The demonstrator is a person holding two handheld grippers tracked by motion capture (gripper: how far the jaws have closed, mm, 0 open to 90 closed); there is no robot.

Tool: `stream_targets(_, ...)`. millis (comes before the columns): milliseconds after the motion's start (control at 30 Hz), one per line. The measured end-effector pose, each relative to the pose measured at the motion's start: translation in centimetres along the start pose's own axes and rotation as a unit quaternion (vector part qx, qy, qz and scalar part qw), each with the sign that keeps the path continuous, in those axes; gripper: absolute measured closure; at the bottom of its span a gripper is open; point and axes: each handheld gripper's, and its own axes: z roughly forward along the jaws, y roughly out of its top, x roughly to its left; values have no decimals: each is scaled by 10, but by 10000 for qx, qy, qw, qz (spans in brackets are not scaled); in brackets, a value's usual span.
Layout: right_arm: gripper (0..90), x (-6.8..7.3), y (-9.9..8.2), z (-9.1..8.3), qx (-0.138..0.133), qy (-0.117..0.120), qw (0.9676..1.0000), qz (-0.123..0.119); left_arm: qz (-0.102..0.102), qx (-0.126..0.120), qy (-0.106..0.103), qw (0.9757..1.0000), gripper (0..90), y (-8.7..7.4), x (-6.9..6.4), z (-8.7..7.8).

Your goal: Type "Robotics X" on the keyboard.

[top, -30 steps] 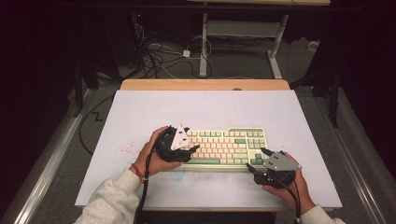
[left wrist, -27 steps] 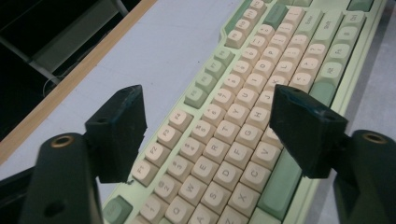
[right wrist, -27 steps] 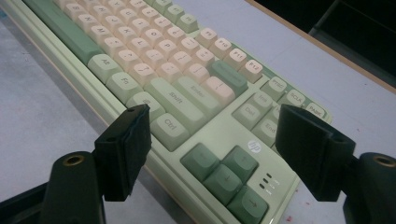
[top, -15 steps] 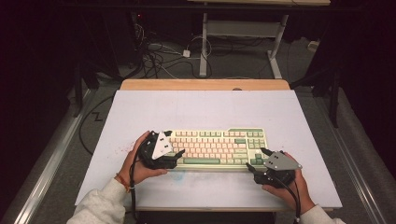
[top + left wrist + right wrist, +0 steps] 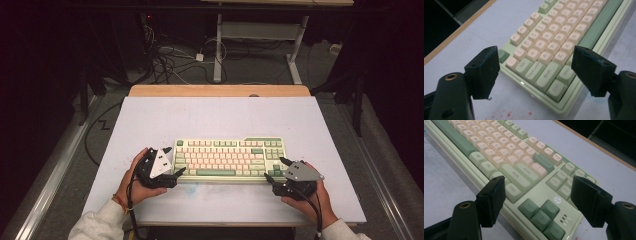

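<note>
My table (image 5: 150, 120) carries the green and cream keyboard (image 5: 230, 159) near its front edge, lying flat and square to me. My left gripper (image 5: 175, 172) sits at the keyboard's left end, its jaws having just been opening, now spread wide around that near corner without pressing on it. My right gripper (image 5: 275, 169) sits at the right end, jaws apart astride the arrow-key corner.
</note>
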Motion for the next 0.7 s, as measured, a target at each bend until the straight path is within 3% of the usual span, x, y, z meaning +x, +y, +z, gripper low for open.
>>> stream_targets(200,335,-2,2,0,14,30,10000,20,-64,186,43,9998,206,-14,3,-3)
stream_targets(333,456,-2,5,0,25,105,9999,-11,-80,278,79,9995,202,-22,1,-5)
stream_targets(700,819,-1,16,7,89,629,9980,-43,-170,392,68,9991,202,-30,1,-11)
